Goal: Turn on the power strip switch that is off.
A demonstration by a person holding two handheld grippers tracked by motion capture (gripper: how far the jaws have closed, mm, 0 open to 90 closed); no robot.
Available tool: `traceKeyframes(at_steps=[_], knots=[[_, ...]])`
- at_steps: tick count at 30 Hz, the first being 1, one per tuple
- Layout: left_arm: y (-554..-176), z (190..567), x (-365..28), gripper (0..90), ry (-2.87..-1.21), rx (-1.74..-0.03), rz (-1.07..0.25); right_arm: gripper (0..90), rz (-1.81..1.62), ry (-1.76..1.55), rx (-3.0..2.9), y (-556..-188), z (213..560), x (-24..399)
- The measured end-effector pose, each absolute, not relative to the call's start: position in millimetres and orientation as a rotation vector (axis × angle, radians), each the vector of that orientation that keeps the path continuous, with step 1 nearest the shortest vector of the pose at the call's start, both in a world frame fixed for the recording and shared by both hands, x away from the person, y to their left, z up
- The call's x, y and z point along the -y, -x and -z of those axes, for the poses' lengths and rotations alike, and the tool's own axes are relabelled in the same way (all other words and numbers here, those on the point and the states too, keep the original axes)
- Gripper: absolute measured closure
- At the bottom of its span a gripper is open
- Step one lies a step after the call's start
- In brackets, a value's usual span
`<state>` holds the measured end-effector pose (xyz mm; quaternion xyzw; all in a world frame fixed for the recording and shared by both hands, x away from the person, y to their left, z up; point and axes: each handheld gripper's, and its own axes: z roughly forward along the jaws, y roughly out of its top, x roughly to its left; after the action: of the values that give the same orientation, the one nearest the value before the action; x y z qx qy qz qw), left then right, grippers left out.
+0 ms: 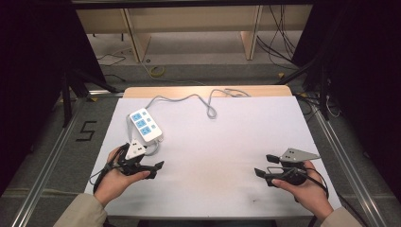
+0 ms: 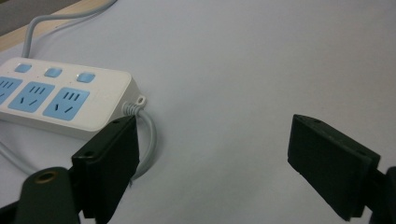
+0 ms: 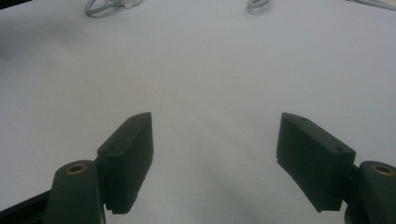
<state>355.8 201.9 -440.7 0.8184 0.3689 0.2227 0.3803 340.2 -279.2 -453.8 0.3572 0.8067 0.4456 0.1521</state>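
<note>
Lab recording rig: aluminium frame rails (image 1: 49,156), black curtains (image 1: 33,56), floor cables (image 1: 279,45).

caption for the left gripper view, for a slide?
Left gripper, jaws open, beside a white power strip on the white table.

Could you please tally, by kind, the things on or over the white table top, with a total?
Power strip, white with blue sockets: 1
Grey cable trailing from the strip: 1
Handheld claws, both open: 2 (left claw, right claw)
Total: 4
</note>
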Motion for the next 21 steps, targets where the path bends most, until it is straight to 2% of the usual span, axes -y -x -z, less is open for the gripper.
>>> traceKeyframes(at_steps=[21], knots=[[-341, 453, -220, 16.4, -2.112, -0.984, -0.600, 27.8, -1.284, -1.016, -2.311, -339, 453, 279]])
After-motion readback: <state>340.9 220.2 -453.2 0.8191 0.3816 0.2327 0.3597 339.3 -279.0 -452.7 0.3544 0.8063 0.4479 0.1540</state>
